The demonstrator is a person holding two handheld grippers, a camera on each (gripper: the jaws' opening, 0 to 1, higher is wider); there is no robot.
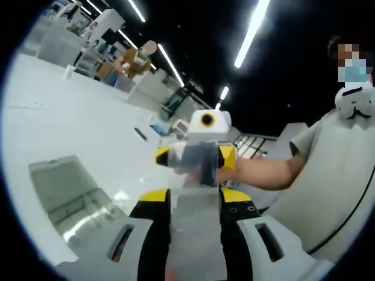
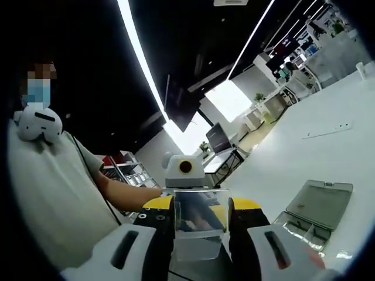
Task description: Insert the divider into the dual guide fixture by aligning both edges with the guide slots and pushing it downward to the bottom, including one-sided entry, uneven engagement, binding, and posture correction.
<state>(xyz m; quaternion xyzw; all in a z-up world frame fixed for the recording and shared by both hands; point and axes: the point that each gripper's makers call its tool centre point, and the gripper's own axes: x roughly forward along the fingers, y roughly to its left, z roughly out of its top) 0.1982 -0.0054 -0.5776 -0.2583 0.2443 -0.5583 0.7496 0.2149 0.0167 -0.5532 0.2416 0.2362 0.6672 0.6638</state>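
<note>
Both grippers, left gripper and right gripper, are pinching the clear divider tight, keeping it level above the far fixture.

Divider between 2 facing tongs; fixture on table beside them, apart.
</note>
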